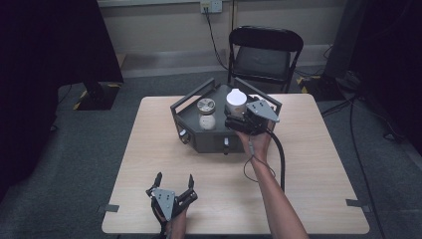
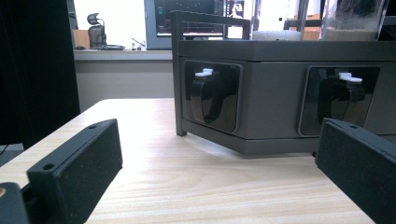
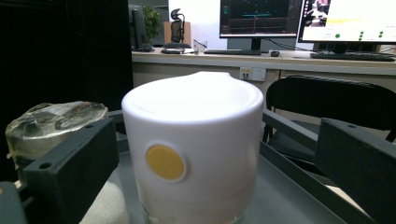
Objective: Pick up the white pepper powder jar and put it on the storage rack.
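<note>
We have the right gripper [image 1: 238,118] at the tray [image 1: 196,130], fingers spread either side of the white jar [image 3: 196,154], not pinching; next, close on it. Left gripper [image 1: 174,180] rests spread on the counter [image 1: 318,164]

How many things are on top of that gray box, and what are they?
White-lidded jar with a yellow dot: 1
Jar with a shiny foil-like top: 1
Total on the dark gray box: 2
</note>
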The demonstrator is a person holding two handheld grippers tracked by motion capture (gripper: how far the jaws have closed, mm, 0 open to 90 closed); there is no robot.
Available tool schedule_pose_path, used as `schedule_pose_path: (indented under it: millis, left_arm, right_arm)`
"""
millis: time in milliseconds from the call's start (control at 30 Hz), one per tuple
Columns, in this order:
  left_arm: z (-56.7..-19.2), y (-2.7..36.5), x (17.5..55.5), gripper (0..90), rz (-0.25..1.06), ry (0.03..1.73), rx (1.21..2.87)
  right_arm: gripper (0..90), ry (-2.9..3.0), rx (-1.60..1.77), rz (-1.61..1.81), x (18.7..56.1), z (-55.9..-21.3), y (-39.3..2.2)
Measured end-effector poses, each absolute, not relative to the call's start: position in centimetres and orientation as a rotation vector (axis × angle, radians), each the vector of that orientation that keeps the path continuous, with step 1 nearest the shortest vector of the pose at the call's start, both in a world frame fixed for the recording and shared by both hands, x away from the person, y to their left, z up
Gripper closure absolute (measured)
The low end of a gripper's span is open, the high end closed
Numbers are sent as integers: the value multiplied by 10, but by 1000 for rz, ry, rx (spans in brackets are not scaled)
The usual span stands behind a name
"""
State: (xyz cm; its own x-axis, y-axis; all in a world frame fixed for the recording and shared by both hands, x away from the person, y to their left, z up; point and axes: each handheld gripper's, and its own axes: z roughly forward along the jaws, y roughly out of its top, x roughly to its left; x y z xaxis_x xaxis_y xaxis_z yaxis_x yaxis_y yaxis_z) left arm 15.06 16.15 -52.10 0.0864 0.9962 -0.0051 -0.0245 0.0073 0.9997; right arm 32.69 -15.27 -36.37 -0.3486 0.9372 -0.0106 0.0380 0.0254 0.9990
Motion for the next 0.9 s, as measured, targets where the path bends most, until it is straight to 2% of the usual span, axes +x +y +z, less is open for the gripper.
schedule_pose_path:
  millis: [900]
  left_arm:
    - [-521, 162, 151, 1, 1153, 1130, 1227]
  right_arm:
    - [0, 1465, 1001, 1474, 294, -387, -157]
